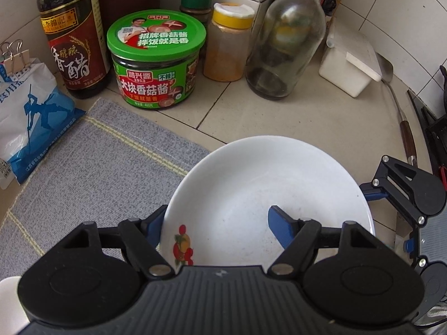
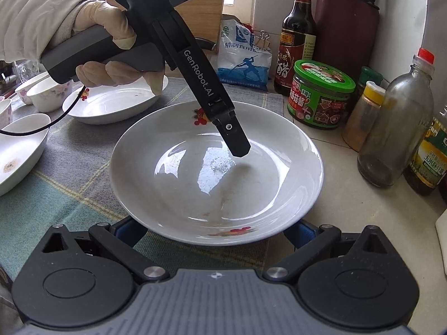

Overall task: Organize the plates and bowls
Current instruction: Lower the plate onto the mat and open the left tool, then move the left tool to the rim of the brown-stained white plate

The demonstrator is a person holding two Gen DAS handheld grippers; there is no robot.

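Ribbed black left tongs (image 1: 220,223) and right tongs (image 2: 215,230) clamped on glossy round white plate (image 2: 195,189) (fruit-printed rim).

Plate (image 2: 218,184) sits at the mat's (image 2: 69,184) right edge, half over onto the bare surface (image 2: 349,223). Behind it, a line along the wall: salt bag (image 2: 243,55), vinegar bottle (image 2: 297,36), sauce jar (image 2: 321,95), spice shaker (image 2: 363,114), glass bottle (image 2: 396,128). Left of the plate, further dishes (image 2: 111,103) on the mat, small bowls (image 2: 47,95) beyond.
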